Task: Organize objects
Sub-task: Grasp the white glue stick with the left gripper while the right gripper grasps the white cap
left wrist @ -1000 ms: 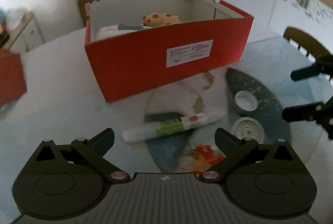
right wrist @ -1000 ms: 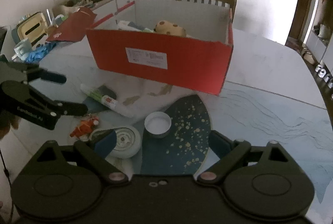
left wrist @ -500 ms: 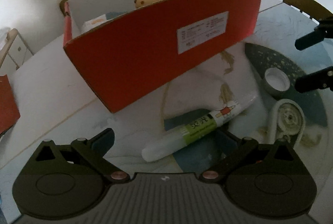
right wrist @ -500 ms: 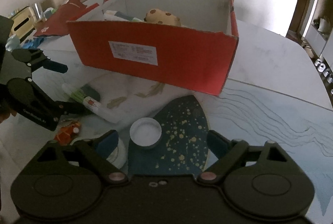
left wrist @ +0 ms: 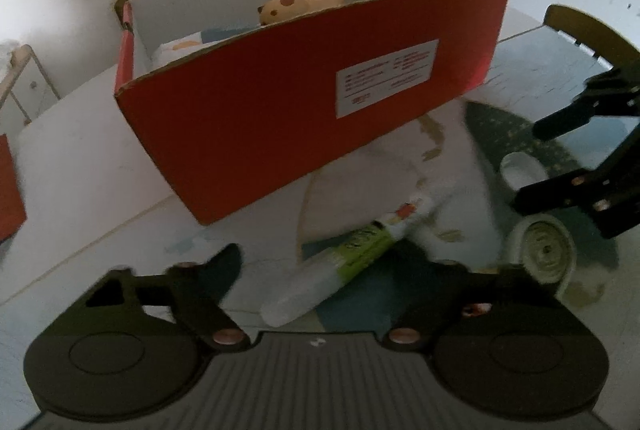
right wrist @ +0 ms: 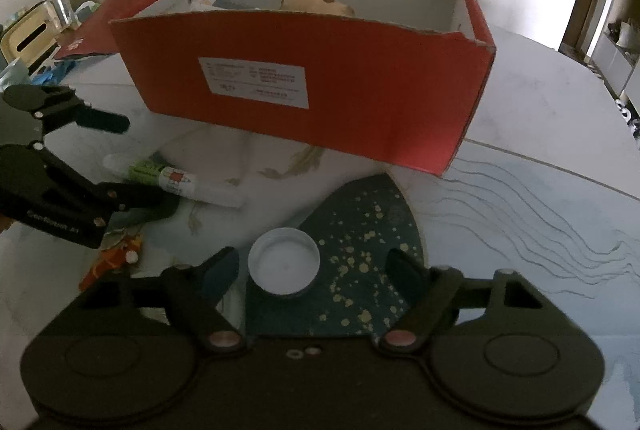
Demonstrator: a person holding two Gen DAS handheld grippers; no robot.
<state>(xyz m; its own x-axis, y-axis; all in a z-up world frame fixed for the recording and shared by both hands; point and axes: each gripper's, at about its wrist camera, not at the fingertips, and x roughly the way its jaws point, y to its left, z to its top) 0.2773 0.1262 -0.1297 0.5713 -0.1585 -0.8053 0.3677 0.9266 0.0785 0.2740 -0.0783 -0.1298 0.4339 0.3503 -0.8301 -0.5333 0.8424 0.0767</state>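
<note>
A big red box [left wrist: 304, 134] sits on the table [right wrist: 540, 166], a spotted plush toy [right wrist: 316, 0] inside. Before it, the left gripper [left wrist: 320, 262] gapes wide around a white-and-green tube [left wrist: 344, 262], gripping nothing. The right gripper [right wrist: 314, 266], equally wide, straddles a small white cap [right wrist: 284, 264].
</note>
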